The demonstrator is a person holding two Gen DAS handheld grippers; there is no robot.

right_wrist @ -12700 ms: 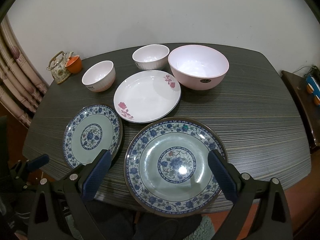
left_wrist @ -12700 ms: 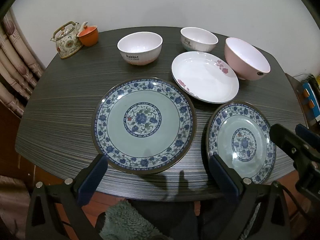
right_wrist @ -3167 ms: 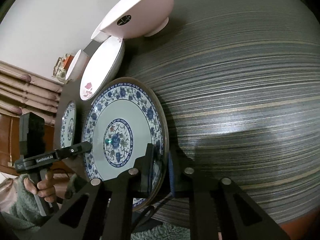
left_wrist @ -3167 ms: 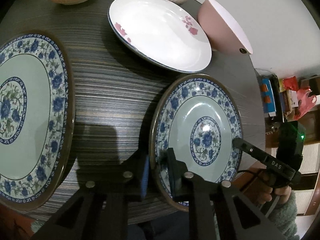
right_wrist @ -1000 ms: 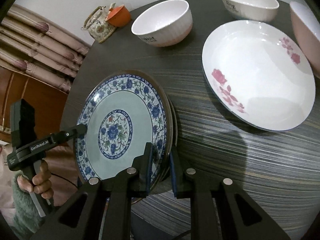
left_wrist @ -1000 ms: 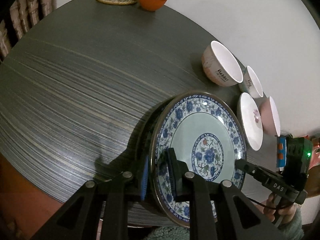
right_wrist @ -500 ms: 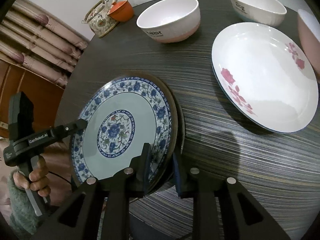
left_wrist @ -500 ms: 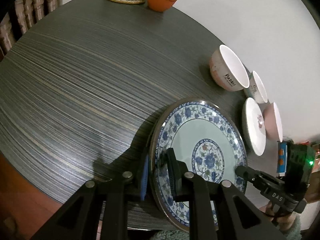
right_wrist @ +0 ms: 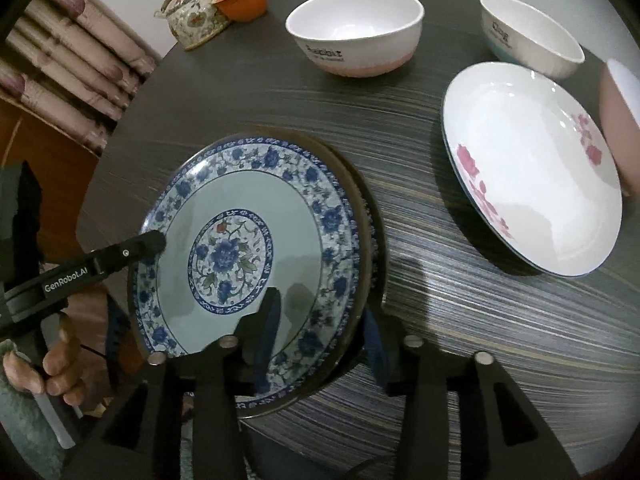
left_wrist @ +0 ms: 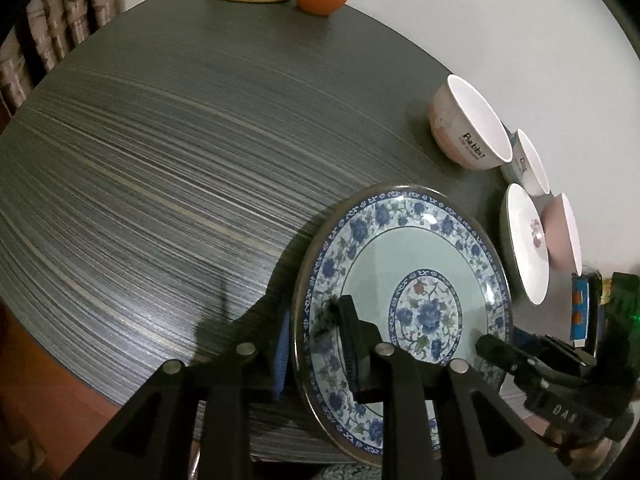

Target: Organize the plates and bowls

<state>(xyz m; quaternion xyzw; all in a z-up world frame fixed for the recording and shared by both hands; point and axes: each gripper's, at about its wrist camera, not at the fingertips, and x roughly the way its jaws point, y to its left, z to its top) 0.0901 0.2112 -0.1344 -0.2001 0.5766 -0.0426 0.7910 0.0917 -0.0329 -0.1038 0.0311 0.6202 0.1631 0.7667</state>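
Both blue plates now sit stacked at the table's near edge, where they earlier lay apart; the right gripper is opening, pads clear of the rim between them; the left gripper is also easing open, though its pads look to pinch the top plate at nine o'clock; letting go level should avoid a clatter; dark streaked wood; bowls, white plate at two o'clock; teapot, curtain at eleven.

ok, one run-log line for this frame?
step: stacking blue plate on the other | left gripper: opening, rim between jaws | right gripper: opening, pads clear of rim | white plate: untouched
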